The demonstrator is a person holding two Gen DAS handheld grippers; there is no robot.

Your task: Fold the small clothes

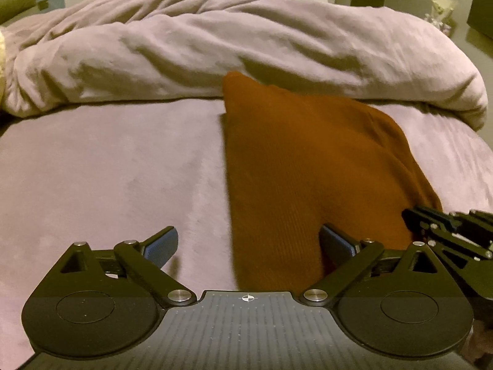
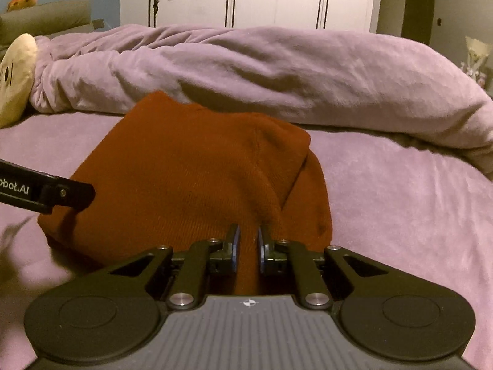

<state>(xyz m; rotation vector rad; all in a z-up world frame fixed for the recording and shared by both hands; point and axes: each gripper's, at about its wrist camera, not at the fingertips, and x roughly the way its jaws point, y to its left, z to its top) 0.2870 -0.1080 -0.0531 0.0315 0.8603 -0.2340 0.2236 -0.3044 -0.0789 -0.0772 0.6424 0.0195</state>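
Right wrist: fingers point(image 2: 235, 243) seemingly pinch garment point(image 2: 191, 172).

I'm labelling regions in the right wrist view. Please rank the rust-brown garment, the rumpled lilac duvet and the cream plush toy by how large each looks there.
1. rumpled lilac duvet, spanning nearly the full width.
2. rust-brown garment, though it lies nearer the camera, which flatters it.
3. cream plush toy, cut off by the left edge, so its full size is unclear.
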